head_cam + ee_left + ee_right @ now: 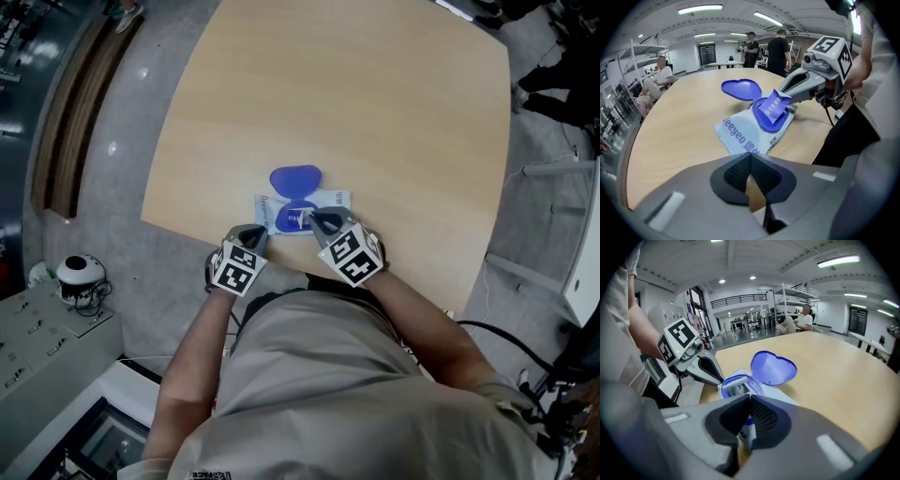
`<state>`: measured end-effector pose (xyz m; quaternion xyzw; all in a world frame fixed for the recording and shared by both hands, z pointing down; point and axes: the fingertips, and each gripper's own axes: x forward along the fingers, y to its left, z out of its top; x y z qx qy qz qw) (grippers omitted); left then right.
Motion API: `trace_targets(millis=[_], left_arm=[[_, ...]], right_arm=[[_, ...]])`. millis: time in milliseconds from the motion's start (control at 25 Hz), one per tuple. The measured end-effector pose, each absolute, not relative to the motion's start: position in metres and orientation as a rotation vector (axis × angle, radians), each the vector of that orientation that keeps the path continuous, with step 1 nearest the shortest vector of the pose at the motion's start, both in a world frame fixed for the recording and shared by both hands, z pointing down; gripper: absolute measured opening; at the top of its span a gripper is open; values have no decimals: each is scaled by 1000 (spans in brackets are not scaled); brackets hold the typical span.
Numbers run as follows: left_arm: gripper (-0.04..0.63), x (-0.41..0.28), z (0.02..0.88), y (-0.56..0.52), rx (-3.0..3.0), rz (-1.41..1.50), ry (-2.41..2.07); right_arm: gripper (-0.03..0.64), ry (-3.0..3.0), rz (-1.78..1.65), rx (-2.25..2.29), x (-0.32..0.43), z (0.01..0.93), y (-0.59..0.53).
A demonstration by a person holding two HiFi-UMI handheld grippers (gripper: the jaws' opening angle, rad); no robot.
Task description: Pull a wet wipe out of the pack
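1. On the pale wooden table (375,94), close to its near edge, the wet wipe pack (333,199) lies flat. Its blue lid (295,179) is swung fully open, away from the person.
2. The right gripper (314,219) reaches over the pack's near edge to the blue-rimmed opening. Its jaws are pressed together on a blue printed flap (774,105).
3. That flap stands up out of the opening at a tilt, with white lettering on its face. In the right gripper view, a strip of white and blue shows pinched between the pads.
4. The left gripper (255,232) sits just beside the pack's near-left corner, low over the table. Its jaws are closed against each other with nothing between them, only a sliver of tabletop showing through. Whether it touches the pack cannot be told.
5. Beyond the far side of the table, two people (778,49) stand.
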<state>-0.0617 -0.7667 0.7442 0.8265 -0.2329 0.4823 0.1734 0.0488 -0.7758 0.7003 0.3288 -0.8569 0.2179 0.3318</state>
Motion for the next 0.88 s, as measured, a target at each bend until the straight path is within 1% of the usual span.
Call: trace_targets(millis=[880], left_arm=[[6,-57,750,-771,2313,1411,-689]], right_arm=[[3,-2188,625,1127,131,693,-786]])
